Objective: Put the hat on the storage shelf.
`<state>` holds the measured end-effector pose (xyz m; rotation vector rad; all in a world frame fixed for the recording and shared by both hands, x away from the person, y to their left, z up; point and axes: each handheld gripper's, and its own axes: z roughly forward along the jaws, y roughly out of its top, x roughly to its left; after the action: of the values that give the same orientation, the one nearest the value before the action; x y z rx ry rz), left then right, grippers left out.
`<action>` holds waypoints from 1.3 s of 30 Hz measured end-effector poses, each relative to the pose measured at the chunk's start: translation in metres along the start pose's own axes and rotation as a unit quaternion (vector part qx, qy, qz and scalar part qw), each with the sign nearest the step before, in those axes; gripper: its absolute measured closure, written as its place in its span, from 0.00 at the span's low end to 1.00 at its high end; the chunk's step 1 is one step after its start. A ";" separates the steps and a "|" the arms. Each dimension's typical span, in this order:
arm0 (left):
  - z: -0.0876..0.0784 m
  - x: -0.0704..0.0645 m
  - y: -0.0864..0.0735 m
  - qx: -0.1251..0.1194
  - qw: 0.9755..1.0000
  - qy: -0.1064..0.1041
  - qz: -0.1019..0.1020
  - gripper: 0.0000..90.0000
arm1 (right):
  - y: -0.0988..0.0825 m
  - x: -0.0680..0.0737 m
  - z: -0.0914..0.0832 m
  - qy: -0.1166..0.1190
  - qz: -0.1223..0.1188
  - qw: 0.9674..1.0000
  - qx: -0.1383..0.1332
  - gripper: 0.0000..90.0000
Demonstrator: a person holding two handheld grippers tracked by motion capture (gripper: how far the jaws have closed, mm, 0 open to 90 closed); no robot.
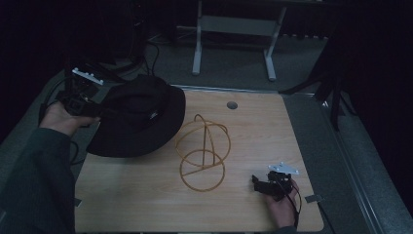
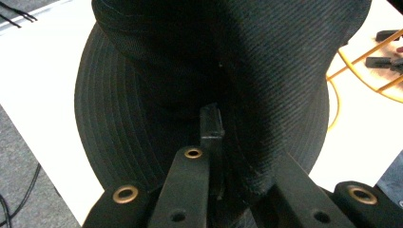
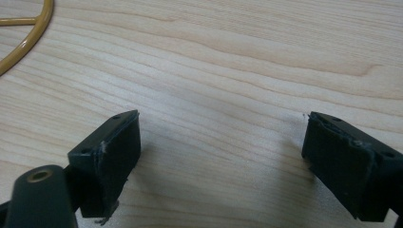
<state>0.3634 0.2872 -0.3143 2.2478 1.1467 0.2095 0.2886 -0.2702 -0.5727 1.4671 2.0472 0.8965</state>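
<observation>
Desk [image 1: 253, 131] carries a black hat [image 1: 139, 114] upper left, pinched at its crown by the left tongs [image 1: 97, 114] likely for lifting onto the central wire stand [image 1: 203, 153], right tongs [image 1: 258, 184] wide, idle lower right.

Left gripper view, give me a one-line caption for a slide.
Left claw pinching a black hat over the pale table, yellow wire stand beyond.

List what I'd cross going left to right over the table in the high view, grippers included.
Left gripper, shut on the brim of the black hat → yellow wire stand → right gripper, jaws open over the bare wooden table.
</observation>
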 end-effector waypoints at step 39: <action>-0.027 -0.010 0.015 -0.033 0.999 -0.030 0.018 0.98 | 0.000 0.000 0.000 0.000 0.001 1.000 0.001 0.14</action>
<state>0.3563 0.2844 -0.2826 2.2027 1.0546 0.1894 0.2885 -0.2700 -0.5725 1.4702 2.0476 0.8967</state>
